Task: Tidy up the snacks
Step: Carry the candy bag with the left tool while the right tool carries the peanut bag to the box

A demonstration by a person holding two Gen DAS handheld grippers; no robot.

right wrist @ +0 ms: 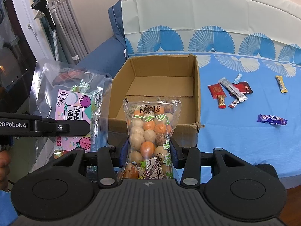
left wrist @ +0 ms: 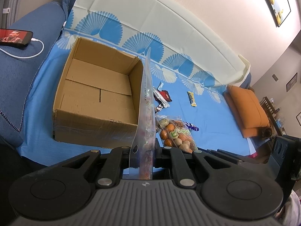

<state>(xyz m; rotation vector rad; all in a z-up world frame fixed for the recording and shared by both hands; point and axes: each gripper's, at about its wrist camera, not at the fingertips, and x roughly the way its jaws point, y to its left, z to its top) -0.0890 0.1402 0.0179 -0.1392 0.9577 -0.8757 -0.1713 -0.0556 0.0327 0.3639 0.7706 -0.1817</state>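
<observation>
An open, empty cardboard box (left wrist: 97,92) (right wrist: 160,86) sits on the blue patterned cloth. My left gripper (left wrist: 144,156) is shut on a clear candy bag (left wrist: 145,113), seen edge-on near the box's right wall; from the right wrist view the same bag (right wrist: 73,101) with its pink fruit label hangs left of the box, held by the left gripper (right wrist: 90,130). My right gripper (right wrist: 148,150) is shut on a bag of round coated peanuts (right wrist: 150,133), upright in front of the box; that bag also shows in the left wrist view (left wrist: 175,133).
Several small snack packets (right wrist: 231,92) lie on the cloth right of the box, with a yellow bar (right wrist: 281,83) and a purple wrapper (right wrist: 271,119) farther right. A phone (left wrist: 16,37) on a charging cable lies on the blue sofa arm. An orange cushion (left wrist: 246,109) sits at the far end.
</observation>
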